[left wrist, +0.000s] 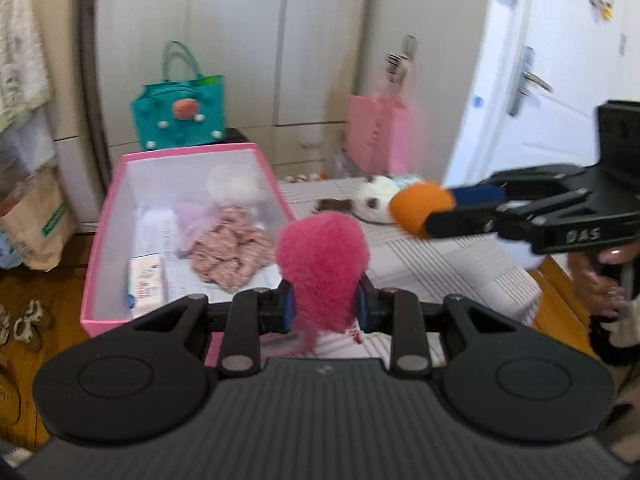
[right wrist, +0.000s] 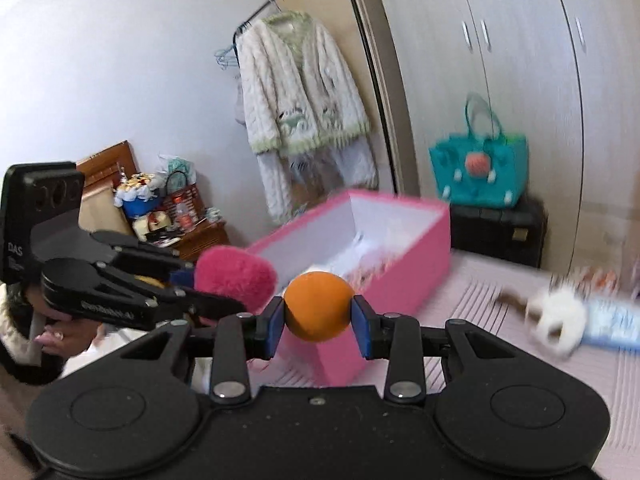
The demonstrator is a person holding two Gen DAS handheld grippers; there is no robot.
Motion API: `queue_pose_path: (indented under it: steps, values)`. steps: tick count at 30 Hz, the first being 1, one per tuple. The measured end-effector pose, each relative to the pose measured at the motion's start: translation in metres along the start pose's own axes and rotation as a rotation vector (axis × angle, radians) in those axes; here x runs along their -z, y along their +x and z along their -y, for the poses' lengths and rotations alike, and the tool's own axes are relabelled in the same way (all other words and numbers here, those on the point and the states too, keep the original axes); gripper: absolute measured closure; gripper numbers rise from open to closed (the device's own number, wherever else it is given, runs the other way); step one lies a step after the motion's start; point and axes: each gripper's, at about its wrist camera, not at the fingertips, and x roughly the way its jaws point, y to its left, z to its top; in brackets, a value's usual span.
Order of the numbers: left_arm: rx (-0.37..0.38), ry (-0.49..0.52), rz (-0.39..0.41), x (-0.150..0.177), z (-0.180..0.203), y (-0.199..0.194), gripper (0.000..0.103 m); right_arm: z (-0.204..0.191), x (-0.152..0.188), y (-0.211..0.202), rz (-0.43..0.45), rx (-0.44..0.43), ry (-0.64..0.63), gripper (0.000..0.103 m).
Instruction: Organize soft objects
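Pink box (left wrist: 105,216) rim, bedspread (left wrist: 460,264) open beside

My L wrist cam faces the box (left wrist: 176,216) close up; R cam sees it (right wrist: 384,248) from the side.

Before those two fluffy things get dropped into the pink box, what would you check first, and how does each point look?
1. Left hand-held gripper grips the pink pompom: ok, its pads press both sides.
2. Right hand-held gripper grips the orange ball: ok, it is pinched between the blue pads.
3. Pink box is open on top: ok, no lid on it.
4. Room left inside the box: ok, the patterned cloth and white plush leave bare floor.
5. The two grippers are clear of each other: ok, apart in both views.
6. Either item is above the box already: cannot tell.
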Motion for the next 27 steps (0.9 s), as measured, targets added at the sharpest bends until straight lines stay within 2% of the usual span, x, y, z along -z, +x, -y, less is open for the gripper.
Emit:
queue_pose_path:
  steps: [6, 12, 15, 18, 21, 24, 27]
  values:
    - [-0.156, 0.003, 0.086, -0.01, -0.024, 0.018, 0.076, 0.003, -0.03, 0.024, 0.031, 0.017, -0.054, 0.062]
    - [-0.215, -0.051, 0.084, -0.039, -0.062, 0.061, 0.075, 0.013, -0.046, 0.085, 0.002, -0.009, -0.092, 0.062]
    - [-0.261, -0.052, 0.04, -0.053, -0.079, 0.091, 0.074, 0.028, -0.059, 0.131, -0.053, -0.029, -0.063, 0.062]
    - [-0.252, -0.001, -0.073, -0.062, -0.095, 0.127, 0.073, 0.044, -0.072, 0.171, -0.1, -0.06, 0.002, 0.062]
    - [-0.284, -0.029, -0.155, -0.068, -0.114, 0.162, 0.073, 0.058, -0.083, 0.207, -0.128, -0.052, 0.064, 0.062]
    - [-0.301, -0.077, -0.184, -0.074, -0.13, 0.172, 0.073, 0.067, -0.09, 0.23, -0.159, -0.068, 0.112, 0.062]
    - [-0.396, 0.038, -0.169, -0.077, -0.121, 0.173, 0.073, 0.066, -0.094, 0.251, -0.191, -0.066, 0.108, 0.062]
